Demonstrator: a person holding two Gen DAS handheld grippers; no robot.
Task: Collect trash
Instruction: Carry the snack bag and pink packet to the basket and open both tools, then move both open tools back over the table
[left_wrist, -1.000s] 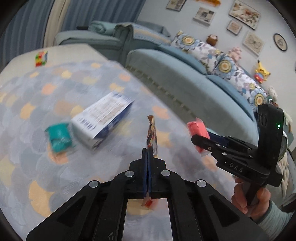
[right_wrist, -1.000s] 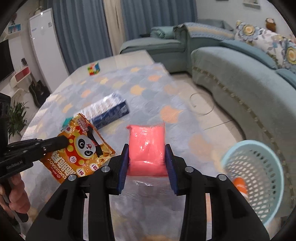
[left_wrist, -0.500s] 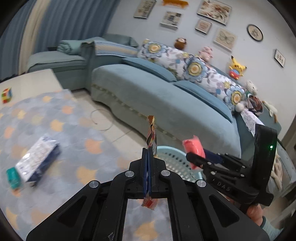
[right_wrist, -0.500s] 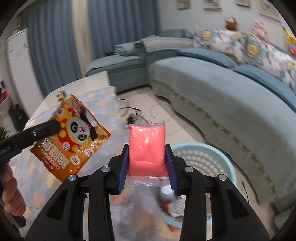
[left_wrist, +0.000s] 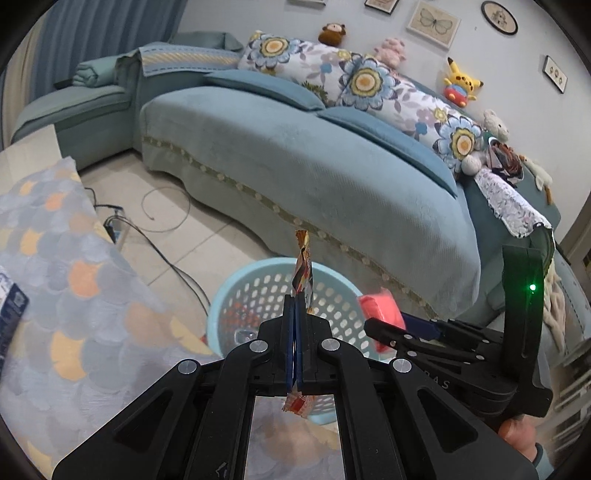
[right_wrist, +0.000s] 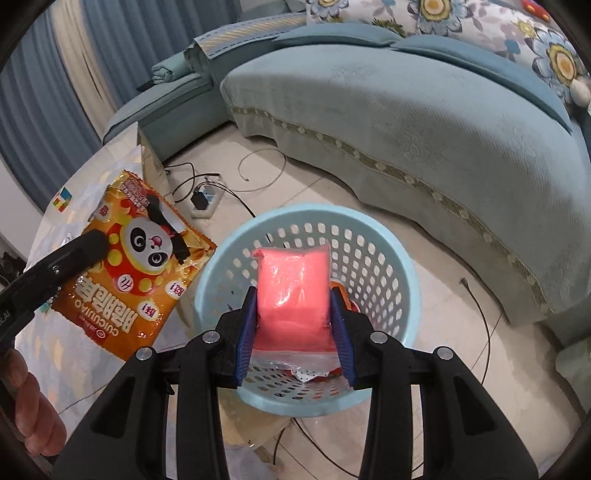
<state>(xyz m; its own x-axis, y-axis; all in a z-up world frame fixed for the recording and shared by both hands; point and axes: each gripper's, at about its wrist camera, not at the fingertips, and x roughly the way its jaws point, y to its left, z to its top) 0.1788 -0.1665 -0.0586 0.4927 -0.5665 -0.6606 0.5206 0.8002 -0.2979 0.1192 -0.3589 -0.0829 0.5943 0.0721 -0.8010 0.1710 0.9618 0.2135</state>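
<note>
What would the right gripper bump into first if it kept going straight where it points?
Probably the light blue laundry-style basket. The right gripper, its jaws shut on the pink packet, aims down into the basket's open mouth, so it would likely meet the trash or mesh inside. Depth is hard to judge.

Snack packet (right_wrist: 133, 273): orange, yellow dots, black-and-white panda print. Sealed pouch (right_wrist: 293, 291): plain pink. Basket (right_wrist: 391, 243): pale blue, perforated. Counter (left_wrist: 74, 295) cloth: grey scales, orange and yellow patches. Sofa (left_wrist: 332, 177): teal.
</note>
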